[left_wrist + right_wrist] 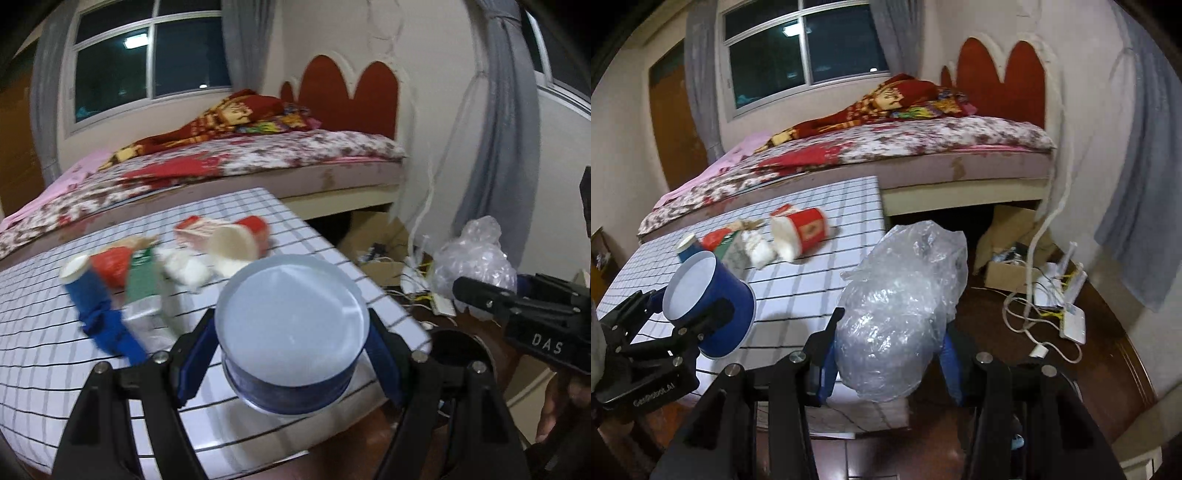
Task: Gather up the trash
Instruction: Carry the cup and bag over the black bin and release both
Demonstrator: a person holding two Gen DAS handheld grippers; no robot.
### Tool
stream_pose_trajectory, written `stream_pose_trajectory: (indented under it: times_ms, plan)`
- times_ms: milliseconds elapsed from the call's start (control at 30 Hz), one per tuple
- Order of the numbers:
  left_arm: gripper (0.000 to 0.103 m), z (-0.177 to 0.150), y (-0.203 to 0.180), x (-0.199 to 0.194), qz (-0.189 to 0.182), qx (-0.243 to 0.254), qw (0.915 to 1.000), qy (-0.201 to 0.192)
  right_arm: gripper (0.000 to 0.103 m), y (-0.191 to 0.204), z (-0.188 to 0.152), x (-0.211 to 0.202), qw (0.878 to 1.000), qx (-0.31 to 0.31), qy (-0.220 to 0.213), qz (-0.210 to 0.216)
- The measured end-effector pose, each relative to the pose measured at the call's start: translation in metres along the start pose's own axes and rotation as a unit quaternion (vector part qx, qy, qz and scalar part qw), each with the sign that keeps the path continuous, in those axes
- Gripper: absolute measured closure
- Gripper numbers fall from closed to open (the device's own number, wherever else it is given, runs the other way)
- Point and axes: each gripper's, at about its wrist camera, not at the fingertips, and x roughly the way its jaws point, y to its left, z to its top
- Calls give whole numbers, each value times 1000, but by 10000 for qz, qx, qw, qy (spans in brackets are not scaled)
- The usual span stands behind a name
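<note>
My left gripper is shut on a blue paper cup with a white inside, held above the near right edge of the white grid-patterned table. The cup also shows in the right wrist view. My right gripper is shut on a crumpled clear plastic bag, held off the table's right side; the bag also shows in the left wrist view. More trash lies on the table: a red paper cup, white tissue, a green carton and a blue crushed cup.
A dark round bin opening sits below, right of the table. A bed runs behind the table. A cardboard box, cables and a white router lie on the dark floor at the right.
</note>
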Motion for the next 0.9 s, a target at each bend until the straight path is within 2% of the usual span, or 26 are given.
stream_pose_trajectory:
  times_ms: [333, 600, 900]
  plan:
    - [26, 0, -82, 15, -664, 479, 9965, 140, 53, -80, -23, -23, 9968, 474, 78, -631]
    - [26, -2, -120, 23, -981, 625, 9929, 266, 53, -122, -39, -35, 9936, 689, 171, -884]
    - [26, -22, -173, 46, -1602, 889, 9807, 681, 53, -168, -74, -36, 9878, 943, 483, -1139]
